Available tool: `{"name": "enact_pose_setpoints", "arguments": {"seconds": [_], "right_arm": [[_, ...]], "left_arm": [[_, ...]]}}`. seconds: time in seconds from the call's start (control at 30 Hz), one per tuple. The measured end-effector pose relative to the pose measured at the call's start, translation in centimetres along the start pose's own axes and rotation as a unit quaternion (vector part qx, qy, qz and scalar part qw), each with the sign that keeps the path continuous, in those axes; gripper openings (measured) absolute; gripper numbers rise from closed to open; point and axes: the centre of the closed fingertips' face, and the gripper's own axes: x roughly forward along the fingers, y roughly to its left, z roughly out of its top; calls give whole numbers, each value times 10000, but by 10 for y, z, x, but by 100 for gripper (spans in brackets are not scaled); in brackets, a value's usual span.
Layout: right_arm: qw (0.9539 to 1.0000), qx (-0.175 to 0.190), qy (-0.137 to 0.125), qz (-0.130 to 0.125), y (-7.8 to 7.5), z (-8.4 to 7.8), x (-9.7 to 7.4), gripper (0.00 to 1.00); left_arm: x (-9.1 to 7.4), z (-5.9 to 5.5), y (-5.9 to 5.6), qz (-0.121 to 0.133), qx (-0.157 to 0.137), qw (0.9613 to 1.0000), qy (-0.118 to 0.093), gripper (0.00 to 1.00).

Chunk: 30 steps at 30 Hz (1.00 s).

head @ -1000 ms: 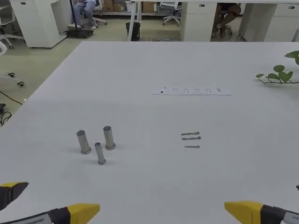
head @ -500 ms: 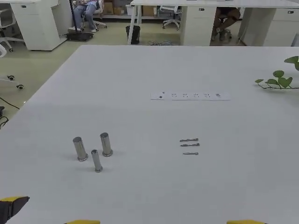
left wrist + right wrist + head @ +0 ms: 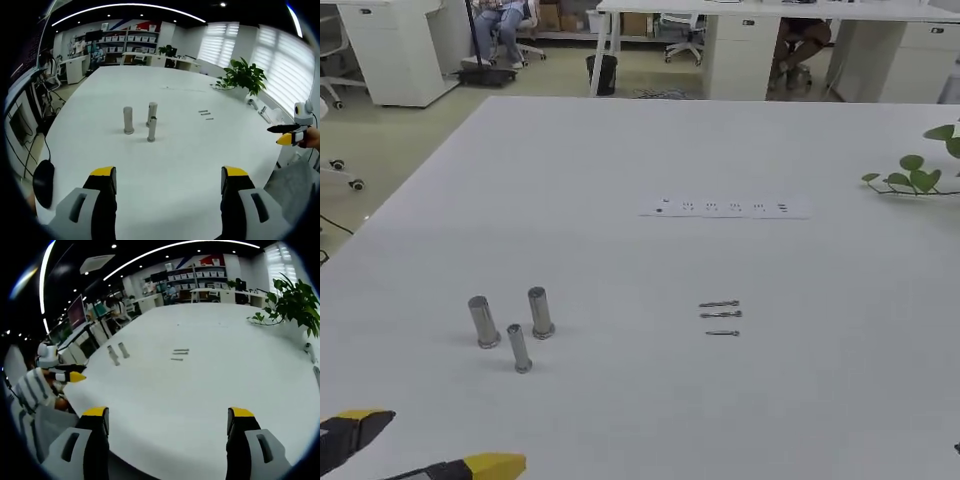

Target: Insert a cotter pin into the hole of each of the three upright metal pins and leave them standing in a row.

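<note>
Head view: three pins (image 3: 519, 347), three cotter pins (image 3: 720, 314); left tool (image 3: 168, 173), right tool (image 3: 167, 413) gape empty.

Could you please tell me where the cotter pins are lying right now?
In the head view the three cotter pins lie right of centre on the table, right of the upright metal pins and nearer than the power strip.

I read even, diffuse overhead light on the matte white surface (image 3: 640, 150), with no glare. The three upright grey metal pins (image 3: 540, 313) cast faint, short shadows. Both gripper views bend strongly at the edges: the ceiling light strip (image 3: 130, 5) arcs and the blinded windows (image 3: 280, 55) wash out.
</note>
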Motion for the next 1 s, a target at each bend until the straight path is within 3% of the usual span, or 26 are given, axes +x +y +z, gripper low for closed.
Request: {"name": "enact_pose_setpoints", "arguments": {"seconds": [0.27, 0.5, 0.7, 0.87, 1.0], "right_arm": [[9999, 93, -118, 34, 6, 4, 1, 99], [10000, 85, 24, 34, 9, -4, 3, 99], [9999, 103, 114, 62, 11, -10, 6, 99], [9998, 152, 124, 62, 10, -11, 7, 99], [9996, 218, 178, 67, 8, -15, 9, 99]], "left_arm": [[8, 0, -4, -120, 48, 9999, 9, 84], [15, 2, -4, -203, 133, 9997, 60, 82], [24, 8, 3, -148, 201, 9997, 59, 81], [30, 20, 14, -57, 171, 9998, -31, 81], [35, 29, 18, -75, 329, 9994, -88, 77]]}}
